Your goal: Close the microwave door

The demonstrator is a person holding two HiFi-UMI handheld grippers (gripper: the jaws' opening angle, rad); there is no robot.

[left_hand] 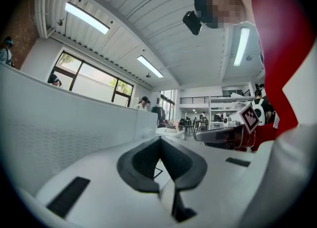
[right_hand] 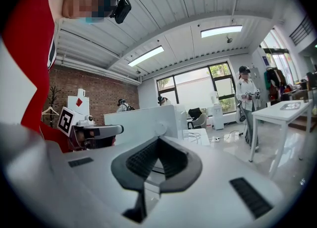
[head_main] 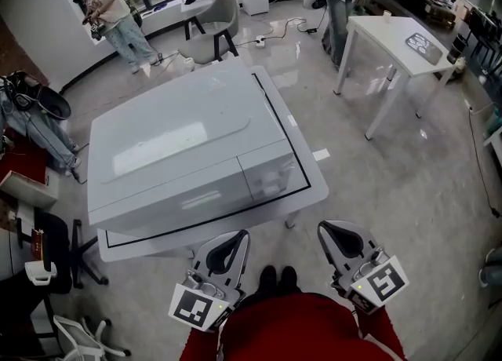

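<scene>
Microwave [head_main: 184,140] on counter [head_main: 129,248], door [head_main: 169,198] flush shut, just ahead of both tongs, not touching. Left tongs [head_main: 238,235] pinched closed, holding nothing. Right tongs [head_main: 326,229] same.

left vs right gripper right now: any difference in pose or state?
Placement: the left gripper has its tips just in front of the front edge of the microwave's table. The right gripper is over bare floor, past that table's corner.
Angle: in the head view the left gripper leans right and the right gripper leans left, so they converge.
Shared: both have their jaws together with nothing between them, and neither touches the microwave.
</scene>
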